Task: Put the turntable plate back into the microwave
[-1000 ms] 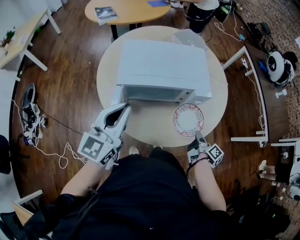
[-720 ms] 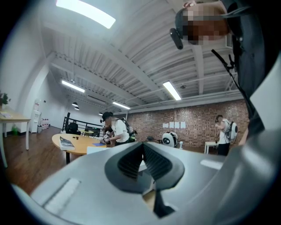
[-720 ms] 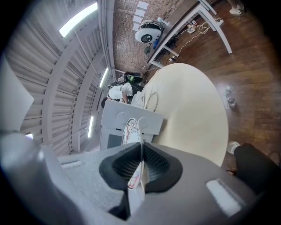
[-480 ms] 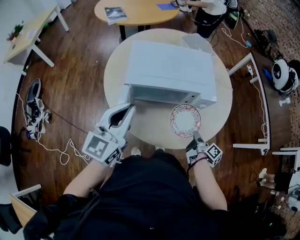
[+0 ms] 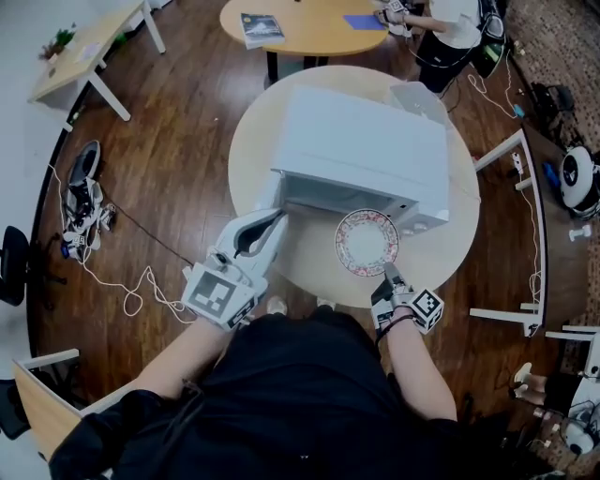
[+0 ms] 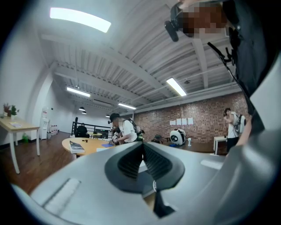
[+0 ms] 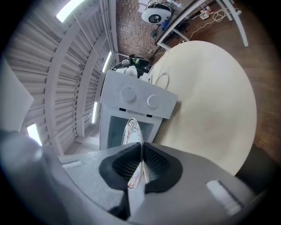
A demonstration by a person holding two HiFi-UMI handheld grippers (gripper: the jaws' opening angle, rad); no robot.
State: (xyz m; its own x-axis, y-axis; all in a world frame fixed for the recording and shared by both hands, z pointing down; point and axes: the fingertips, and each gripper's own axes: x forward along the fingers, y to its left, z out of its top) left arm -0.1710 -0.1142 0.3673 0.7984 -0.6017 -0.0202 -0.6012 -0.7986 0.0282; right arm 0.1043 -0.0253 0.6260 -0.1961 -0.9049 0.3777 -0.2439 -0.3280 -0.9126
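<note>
right gripper (image 5: 387,272) is clenched on the near rim of the turntable plate (image 5: 366,242); the right gripper view shows the plate edge-on between the pads. the plate is carried roughly level above the round table (image 5: 309,255), between the table's near edge and the front of the microwave (image 5: 366,145), just short of the open cavity (image 5: 347,197). left gripper (image 5: 273,222) has its jaws together, tip at the microwave's front left corner where the door (image 5: 272,192) appears to stand open; whether it grips the door cannot be told. judgement: the step in hand is the carry toward the opening, insertion not yet done. the next move calls for keeping the plate flat, clearing the lower lip of the cavity, and seating it centrally before letting go; a tilt risks striking the frame. surface: pale, bare tabletop, the microwave set toward its far side. room: dark wooden floor (image 5: 178,159), loose cables (image 5: 131,291), a second round table (image 5: 309,23) with a book (image 5: 262,28), and a person (image 5: 450,23) beside it.
</note>
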